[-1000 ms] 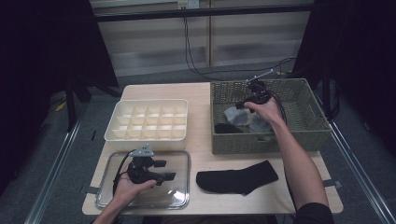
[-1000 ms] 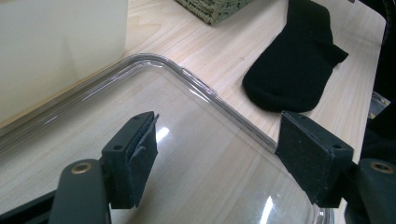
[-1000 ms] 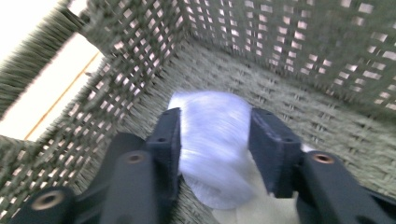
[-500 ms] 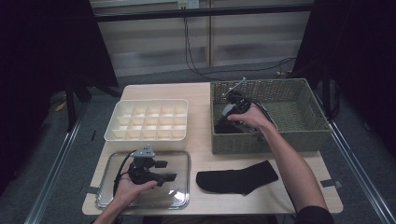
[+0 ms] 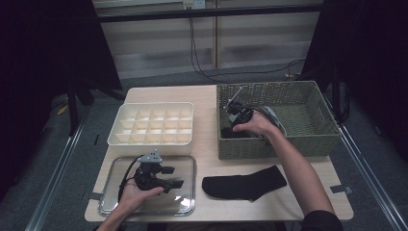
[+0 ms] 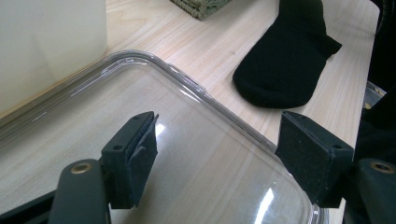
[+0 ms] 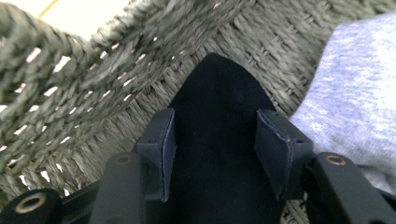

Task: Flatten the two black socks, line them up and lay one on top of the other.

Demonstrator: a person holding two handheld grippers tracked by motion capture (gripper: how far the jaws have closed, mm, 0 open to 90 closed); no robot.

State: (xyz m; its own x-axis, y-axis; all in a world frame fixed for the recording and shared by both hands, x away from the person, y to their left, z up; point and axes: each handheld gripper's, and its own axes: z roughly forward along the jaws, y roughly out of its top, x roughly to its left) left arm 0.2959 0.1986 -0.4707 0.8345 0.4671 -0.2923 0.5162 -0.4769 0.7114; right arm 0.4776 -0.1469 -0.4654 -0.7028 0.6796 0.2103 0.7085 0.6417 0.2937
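My right gripper point(image 5: 230, 128) reaches down into the left front corner of the woven basket point(image 5: 308, 139). In the right gripper view its jaws point(image 7: 215, 149) stand apart over a black sock point(image 7: 215, 93) that lies on the basket floor point(image 7: 70, 70), and the sock runs between the pads without being pinched. A pale grey-blue cloth point(image 7: 350, 93) lies just beside it. My left gripper point(image 5: 174, 176) rests open in the hand over a clear plastic lid point(image 5: 187, 163). Nothing sits between its jaws point(image 6: 219, 149).
A second black sock point(image 5: 245, 185) lies flat on the table near the front edge, right of the clear lid point(image 6: 187, 84). A cream divided box point(image 5: 151, 126) stands behind the lid. Cables trail behind the table.
My right hand has moved left and down inside the basket, from its middle to the black sock in the left corner. The left hand has stayed where it was.
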